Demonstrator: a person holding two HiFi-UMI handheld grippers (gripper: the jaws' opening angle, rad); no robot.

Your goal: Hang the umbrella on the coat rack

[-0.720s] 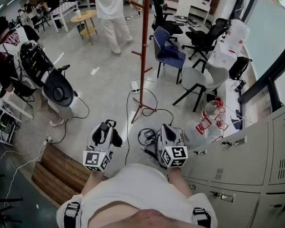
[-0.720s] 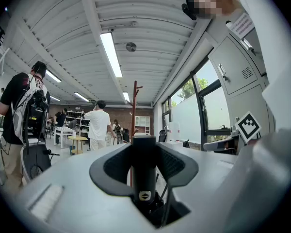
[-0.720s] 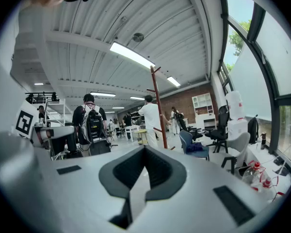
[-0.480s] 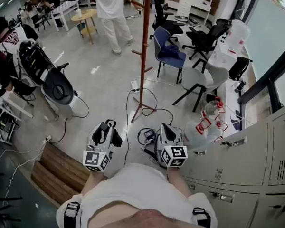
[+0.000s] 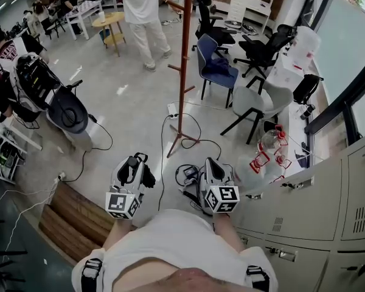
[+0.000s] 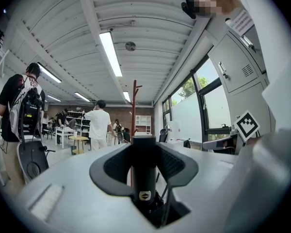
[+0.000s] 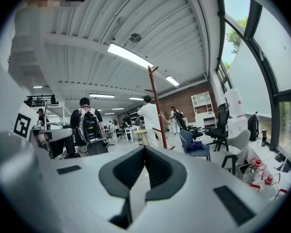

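1. Left gripper view is showing the left tool [image 6: 144,154] clenching a black folded umbrella [image 6: 144,174], whose round end is sticking up between the pads.
2. Right gripper view is showing the right tool [image 7: 144,171] with its jaws pressed together and nothing between them.
3. In the head view both tools are hovering close in front of the person's body. They are well apart from the red-brown coat rack [image 5: 184,72], which is standing on the floor ahead.
4. Loose cables [image 5: 191,143] are lying around the rack's feet, and a person in white [image 5: 140,8] is standing beyond it.
5. The step in hand seems to be carrying the umbrella over to the rack. No hanging is happening yet.
6. Doing it well probably means:
   - stepping in while watching the cables;
   - keeping the left clench firm so the smooth cylinder is not sliding;
   - aiming for one of the lower side pegs [image 5: 174,69], which are looking easier to reach.
7. Whether the umbrella is carrying a strap or loop is not showing in any view. If it is, the free right tool could be opening it over the peg before the left one lets go.
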